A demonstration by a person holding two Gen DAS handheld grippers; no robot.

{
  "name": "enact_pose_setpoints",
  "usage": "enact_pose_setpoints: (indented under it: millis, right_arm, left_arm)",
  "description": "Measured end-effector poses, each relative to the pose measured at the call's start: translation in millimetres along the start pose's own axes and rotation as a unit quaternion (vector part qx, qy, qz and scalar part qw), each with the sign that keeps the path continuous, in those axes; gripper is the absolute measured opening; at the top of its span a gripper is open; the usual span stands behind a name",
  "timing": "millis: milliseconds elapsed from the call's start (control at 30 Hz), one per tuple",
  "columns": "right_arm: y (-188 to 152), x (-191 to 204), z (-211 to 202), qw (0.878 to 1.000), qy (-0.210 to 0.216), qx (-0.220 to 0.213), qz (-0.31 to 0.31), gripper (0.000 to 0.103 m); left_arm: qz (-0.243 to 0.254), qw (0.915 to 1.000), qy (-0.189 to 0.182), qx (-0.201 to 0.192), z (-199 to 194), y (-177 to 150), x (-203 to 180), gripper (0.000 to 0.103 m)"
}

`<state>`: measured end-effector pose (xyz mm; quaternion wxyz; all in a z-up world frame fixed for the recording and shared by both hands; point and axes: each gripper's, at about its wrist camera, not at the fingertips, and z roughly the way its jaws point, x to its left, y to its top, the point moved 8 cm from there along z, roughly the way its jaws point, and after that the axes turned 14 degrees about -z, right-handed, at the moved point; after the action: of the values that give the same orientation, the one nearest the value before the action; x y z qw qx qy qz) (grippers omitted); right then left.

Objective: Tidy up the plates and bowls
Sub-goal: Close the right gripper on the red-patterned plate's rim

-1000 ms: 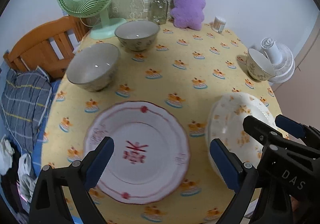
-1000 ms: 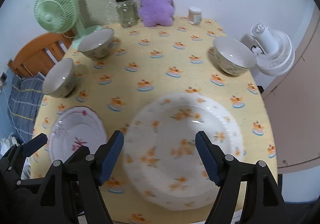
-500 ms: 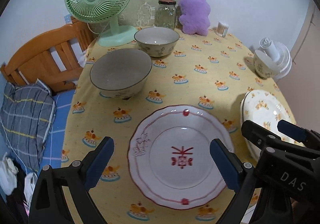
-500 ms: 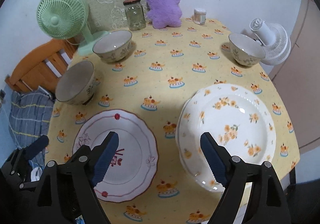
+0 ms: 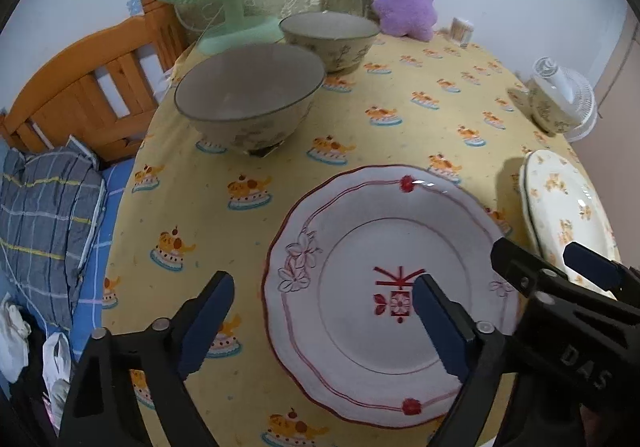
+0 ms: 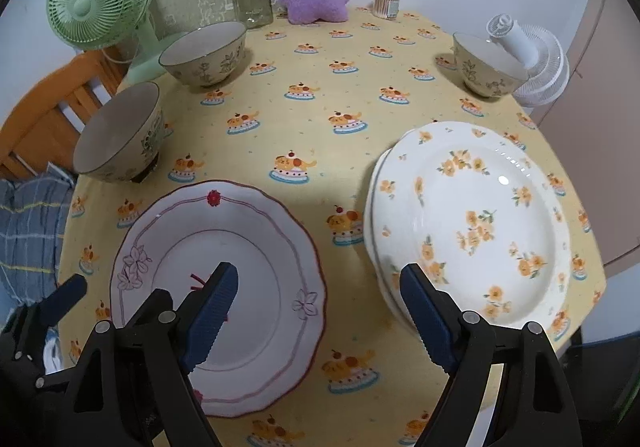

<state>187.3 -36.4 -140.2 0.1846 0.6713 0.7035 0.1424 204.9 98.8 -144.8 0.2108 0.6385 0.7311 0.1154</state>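
Left gripper (image 5: pixel 324 321) with jaws wide apart and just narrowing, nothing gripped, poised over the near left rim of the red-trimmed plate (image 5: pixel 360 247) on the bench (image 5: pixel 420 119). Right gripper (image 6: pixel 318 313) likewise spread, empty, above the gap between that plate and the stacked floral plates (image 6: pixel 472 223). Two bowls (image 6: pixel 204 55) at far left, a third bowl (image 6: pixel 484 67) at far right; stack probably two plates.

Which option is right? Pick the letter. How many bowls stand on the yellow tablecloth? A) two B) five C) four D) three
D: the right wrist view shows one bowl at the left edge, one bowl near the green fan, one bowl by the white fan.
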Motion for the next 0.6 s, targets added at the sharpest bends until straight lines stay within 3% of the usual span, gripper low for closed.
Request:
enact_pose_setpoints:
  millis: [267, 433, 600]
  right_arm:
    - [-6, 20, 22, 0.999, 0.032, 0.019, -0.011, 0.068]
    - [-9, 22, 32, 0.999, 0.034, 0.032, -0.010, 0.065]
    - [-7, 18, 42, 0.998, 0.040, 0.040, 0.000, 0.060]
  left_arm:
    - [0.004, 0.9996, 0.009, 0.025, 19, -11, 4, 0.069]
    - [-0.003, 0.9993, 0.027, 0.028, 27, -12, 10, 0.055]
    - [-0.008, 0.9991, 0.029, 0.030, 31, -9, 12, 0.053]
